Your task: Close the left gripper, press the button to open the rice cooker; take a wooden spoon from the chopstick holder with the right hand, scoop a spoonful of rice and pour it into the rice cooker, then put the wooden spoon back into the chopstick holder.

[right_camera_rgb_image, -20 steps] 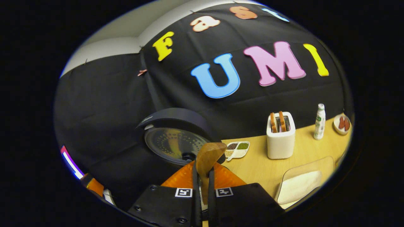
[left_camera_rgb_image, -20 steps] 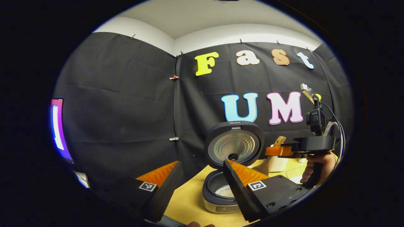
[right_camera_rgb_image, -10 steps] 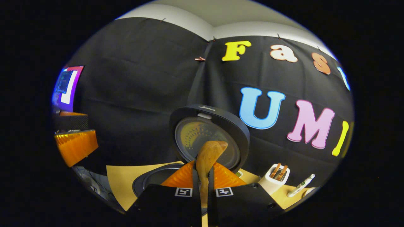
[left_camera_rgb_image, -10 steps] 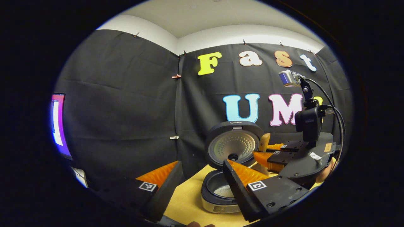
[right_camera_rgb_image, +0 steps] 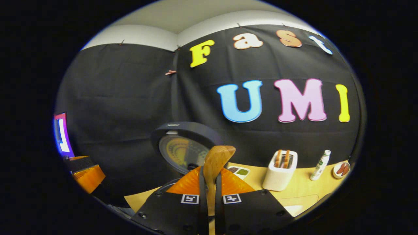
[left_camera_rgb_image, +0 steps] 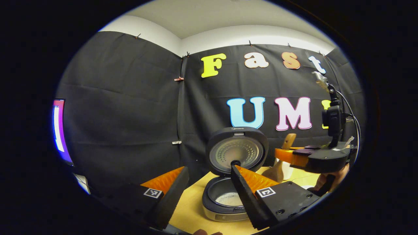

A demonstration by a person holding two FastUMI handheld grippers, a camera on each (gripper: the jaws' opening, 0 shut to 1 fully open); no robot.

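Note:
The rice cooker (left_camera_rgb_image: 225,204) stands open on the wooden table, lid (left_camera_rgb_image: 236,151) upright, with white rice in its pot. My left gripper (left_camera_rgb_image: 209,169) hovers in front of it, open and holding nothing. To the right of the cooker my right gripper (left_camera_rgb_image: 281,154) is shut on the wooden spoon (left_camera_rgb_image: 289,141), which stands steeply with its handle end pointing down. In the right gripper view the spoon's bowl (right_camera_rgb_image: 218,158) sticks up between my right gripper's (right_camera_rgb_image: 209,178) fingers, in front of the cooker lid (right_camera_rgb_image: 183,147). The white chopstick holder (right_camera_rgb_image: 279,174) stands further right.
Beside the holder stand a small bottle (right_camera_rgb_image: 320,164) and a little plate (right_camera_rgb_image: 341,169). A divided dish of grains (right_camera_rgb_image: 238,171) lies behind the spoon. A flat tray (right_camera_rgb_image: 298,204) lies near the table's front right. A lit screen (left_camera_rgb_image: 59,130) glows at the far left.
The right gripper has swung back from over the cooker to the right and levelled out, spoon still gripped. The left gripper has barely moved.

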